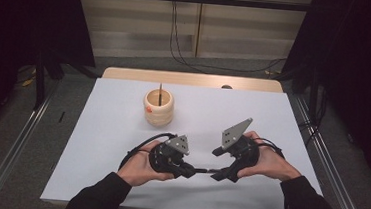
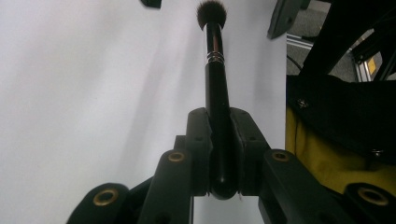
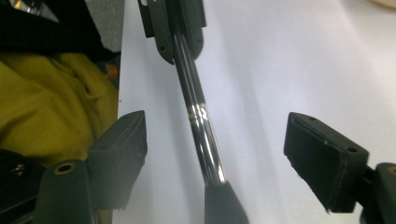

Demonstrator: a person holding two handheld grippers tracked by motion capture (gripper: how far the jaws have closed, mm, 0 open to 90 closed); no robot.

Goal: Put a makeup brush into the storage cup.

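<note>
While the left gripper clamps the black brush level above the table, the right gripper faces it, jaws wide around the brush, and the wooden cup holds a stick.

Both forearms come in from bottom of high view, dark sleeves, hands close together near the table's front edge. Left hand wraps the left gripper, which points right, twd the other; jaws clamped tight w/ pads pressed in. Right hand holds the right gripper pointing left & slightly down; jaws spread wide, pads well apart, gripping nothing.
</note>
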